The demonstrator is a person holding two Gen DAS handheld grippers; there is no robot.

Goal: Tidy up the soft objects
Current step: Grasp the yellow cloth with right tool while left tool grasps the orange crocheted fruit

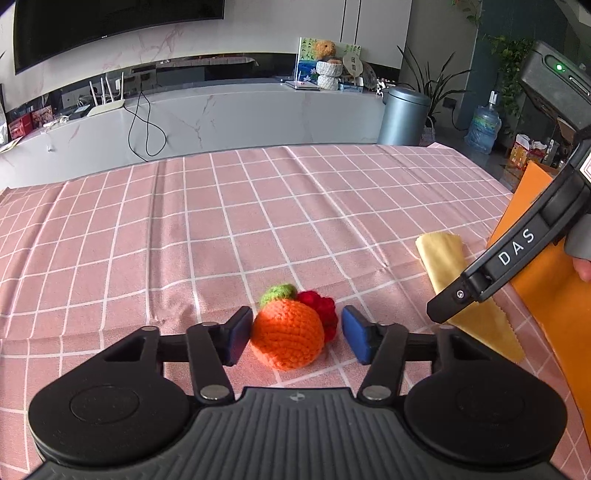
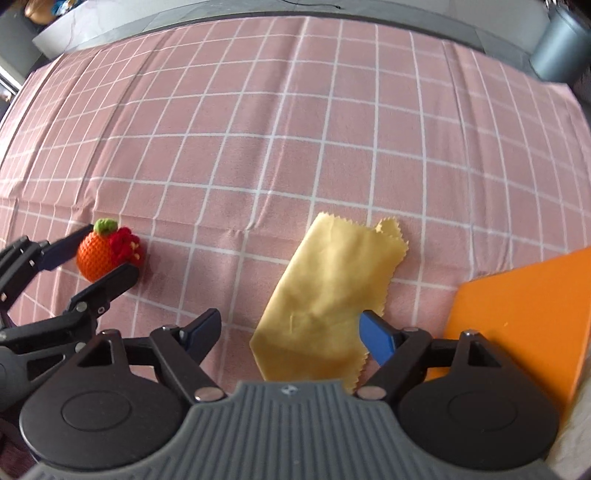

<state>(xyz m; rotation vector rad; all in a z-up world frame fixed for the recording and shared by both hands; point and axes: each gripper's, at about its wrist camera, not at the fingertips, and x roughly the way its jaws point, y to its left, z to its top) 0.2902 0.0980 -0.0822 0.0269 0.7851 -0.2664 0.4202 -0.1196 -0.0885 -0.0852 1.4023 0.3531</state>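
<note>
While both grippers' fingers spread apart, left gripper (image 1: 291,334) straddles round crocheted orange (image 1: 287,334).

a pink checked tablecloth (image 1: 258,206) covers the table, creased in places. behind it runs a long white marble counter (image 1: 229,110) with a black cable (image 1: 146,125) hanging down its front and a white router (image 1: 105,99) with upright antennas on top. a big dark tv (image 1: 110,26) hangs on the wall above. further along the counter sit a teddy bear (image 1: 325,48) and a painted picture (image 1: 308,62). a grey metal bin (image 1: 402,114) stands at the counter's end, with leafy plants (image 1: 432,81) behind it and a blue water jug (image 1: 482,127) on the floor nearby
</note>
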